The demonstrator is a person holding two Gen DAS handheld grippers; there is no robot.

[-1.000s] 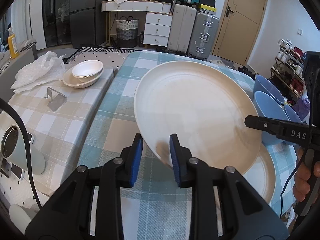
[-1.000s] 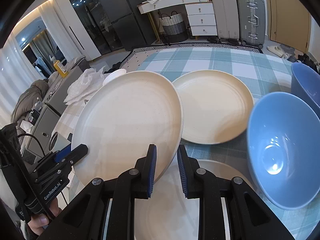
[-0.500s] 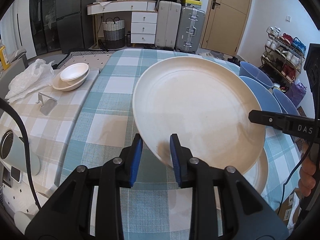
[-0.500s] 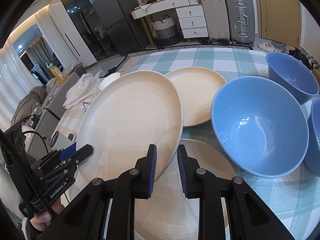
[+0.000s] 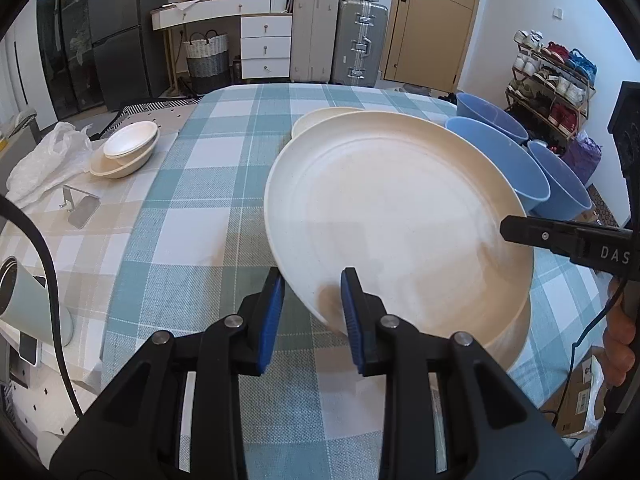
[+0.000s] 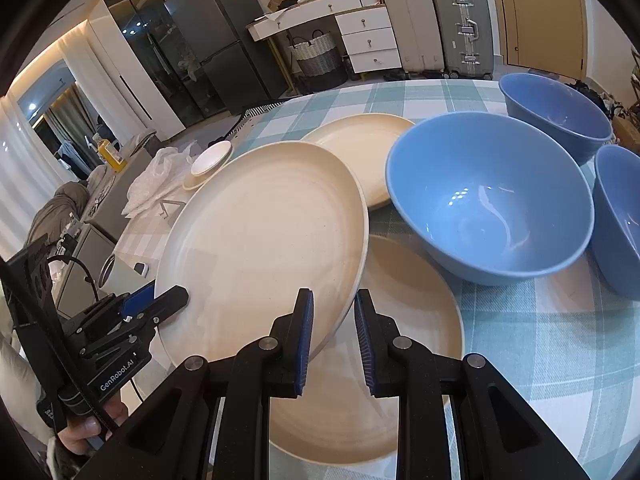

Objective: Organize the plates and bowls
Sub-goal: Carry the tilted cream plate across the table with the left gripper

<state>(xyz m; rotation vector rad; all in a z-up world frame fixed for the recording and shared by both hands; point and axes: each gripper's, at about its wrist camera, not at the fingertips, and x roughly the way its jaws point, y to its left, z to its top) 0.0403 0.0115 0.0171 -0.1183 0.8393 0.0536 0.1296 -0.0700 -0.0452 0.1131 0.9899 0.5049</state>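
A large cream plate (image 5: 392, 216) hangs tilted over the checked table, held at opposite rims. My left gripper (image 5: 312, 286) is shut on its near-left rim. My right gripper (image 6: 333, 300) is shut on the opposite rim, and one of its fingers (image 5: 520, 232) shows at the right of the left wrist view. Below it a second cream plate (image 6: 404, 364) lies flat. A third cream plate (image 6: 360, 140) rests farther back. Three blue bowls (image 6: 488, 200) (image 6: 556, 112) (image 6: 620, 220) stand to the right of the plates.
Two small cream bowls (image 5: 124, 152) sit nested on a lower side table at the left, with a plastic bag (image 5: 44, 160), a metal stand (image 5: 80, 206) and a pale cylinder (image 5: 28, 300). The checked tablecloth (image 5: 208, 216) shows bare left of the plates. A shoe rack (image 5: 556, 68) stands beyond the table's right edge.
Both grippers have carried the plate to the right across the table. It now hangs over the flat plate, beside the blue bowls. Both grips are unchanged.
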